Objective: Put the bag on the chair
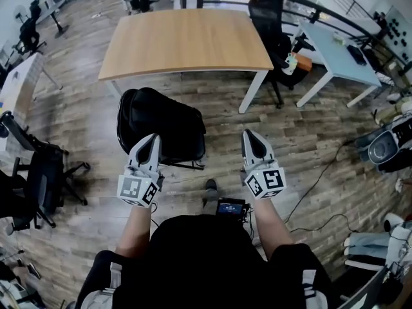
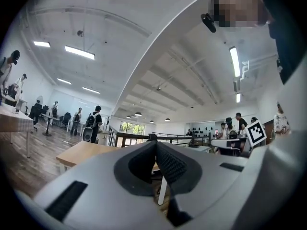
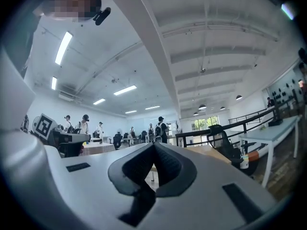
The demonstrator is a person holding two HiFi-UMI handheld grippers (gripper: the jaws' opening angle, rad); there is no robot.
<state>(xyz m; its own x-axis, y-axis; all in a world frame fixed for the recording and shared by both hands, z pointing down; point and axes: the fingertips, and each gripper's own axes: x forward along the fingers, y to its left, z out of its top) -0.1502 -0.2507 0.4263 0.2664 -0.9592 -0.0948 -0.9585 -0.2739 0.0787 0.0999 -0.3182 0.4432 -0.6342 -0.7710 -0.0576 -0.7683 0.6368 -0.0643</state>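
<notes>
In the head view a black bag (image 1: 161, 124) rests on a black chair (image 1: 183, 163) on the wooden floor, just in front of a wooden table (image 1: 187, 40). My left gripper (image 1: 153, 138) hovers over the bag's near side, shut and empty. My right gripper (image 1: 251, 134) hangs to the right of the bag over bare floor, also shut with nothing in it. Both point level, away from me. In the left gripper view the jaws (image 2: 156, 145) meet tip to tip; in the right gripper view the jaws (image 3: 154, 146) do the same.
A black office chair (image 1: 273, 28) stands at the table's right end beside a light blue table (image 1: 338, 56). Another black office chair (image 1: 42, 179) sits at the left. Cables (image 1: 322, 172) and a speaker-like device (image 1: 386, 148) lie at the right. Several people stand far off.
</notes>
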